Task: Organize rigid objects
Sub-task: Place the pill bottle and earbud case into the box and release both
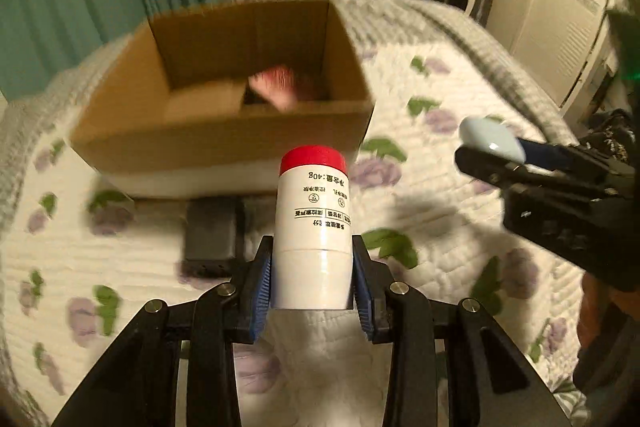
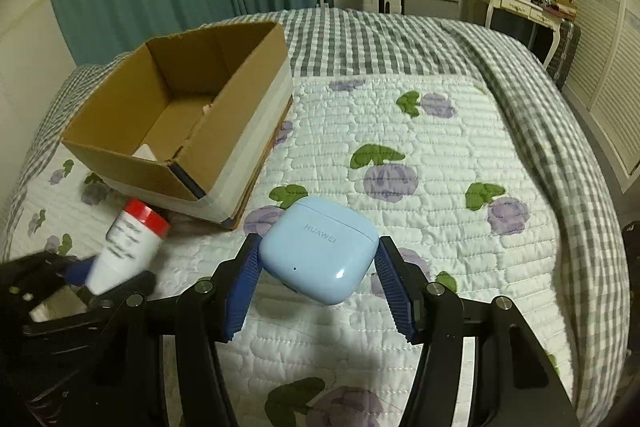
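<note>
My left gripper (image 1: pixel 313 269) is shut on a white bottle with a red cap (image 1: pixel 314 227), held above the quilt with the cap pointing toward the open cardboard box (image 1: pixel 224 131). That same bottle (image 2: pixel 128 247) shows blurred at the lower left of the right wrist view. My right gripper (image 2: pixel 318 263) is shut on a light blue earbud case (image 2: pixel 320 251), lifted over the quilt; the case (image 1: pixel 490 139) also appears at the right of the left wrist view. The cardboard box (image 2: pixel 236 119) holds a pink object (image 1: pixel 276 87) and a dark item.
A dark grey rectangular block (image 1: pixel 212 235) lies on the floral quilt (image 2: pixel 420 147) just in front of the box. A checked blanket (image 2: pixel 520 75) covers the far and right side of the bed. Teal curtains, a dresser and a small fridge stand beyond.
</note>
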`<state>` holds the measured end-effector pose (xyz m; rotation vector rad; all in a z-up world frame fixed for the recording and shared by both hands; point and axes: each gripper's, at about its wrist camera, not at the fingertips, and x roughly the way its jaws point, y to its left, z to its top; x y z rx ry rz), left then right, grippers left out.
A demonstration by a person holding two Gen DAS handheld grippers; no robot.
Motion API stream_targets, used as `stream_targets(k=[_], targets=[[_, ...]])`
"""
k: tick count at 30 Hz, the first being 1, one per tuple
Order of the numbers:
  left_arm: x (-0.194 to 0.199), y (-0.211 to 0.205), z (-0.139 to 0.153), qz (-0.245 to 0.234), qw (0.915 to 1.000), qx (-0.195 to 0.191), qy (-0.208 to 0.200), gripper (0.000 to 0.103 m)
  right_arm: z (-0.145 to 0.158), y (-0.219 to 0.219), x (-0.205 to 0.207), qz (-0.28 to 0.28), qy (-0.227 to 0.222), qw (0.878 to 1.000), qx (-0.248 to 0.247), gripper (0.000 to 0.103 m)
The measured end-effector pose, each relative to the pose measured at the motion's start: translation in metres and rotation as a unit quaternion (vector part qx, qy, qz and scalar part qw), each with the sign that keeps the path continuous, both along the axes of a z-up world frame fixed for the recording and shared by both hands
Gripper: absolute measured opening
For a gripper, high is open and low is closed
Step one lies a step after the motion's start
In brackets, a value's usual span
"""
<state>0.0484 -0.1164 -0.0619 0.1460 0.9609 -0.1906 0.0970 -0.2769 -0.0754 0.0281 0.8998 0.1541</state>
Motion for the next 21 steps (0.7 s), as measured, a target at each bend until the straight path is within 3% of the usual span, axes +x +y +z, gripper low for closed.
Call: stream_targets(k=[5,10,12,16,21], targets=[[0.011,0.024,0.053,0.001,0.9989,-0.013,-0.045,0.036,0.038,0.003,-0.003,0.007,-0.024,1.0,0.002,0.057],[0.056,0.045,0.082,0.009,0.9969,0.001,-0.079,0.036,0.08,0.022,0.004,0.031,-0.057,0.998,-0.013,0.057],[0.08,0.06,0.078,0.023,0.9965,0.013,-0.079,0.036,0.088,0.033,0.011,0.043,-0.062,0.997,-0.023,0.057],[0.105,0.086,0.055,0.049,0.9972,-0.012,-0.056,0.036,0.092,0.052,0.03,0.063,-0.068,0.995,-0.037,0.057],[0.134,0.098,0.033,0.055,0.9973,-0.015,-0.046,0.036,0.079,0.079,0.069,0.079,-0.065,0.994,-0.035,0.057]])
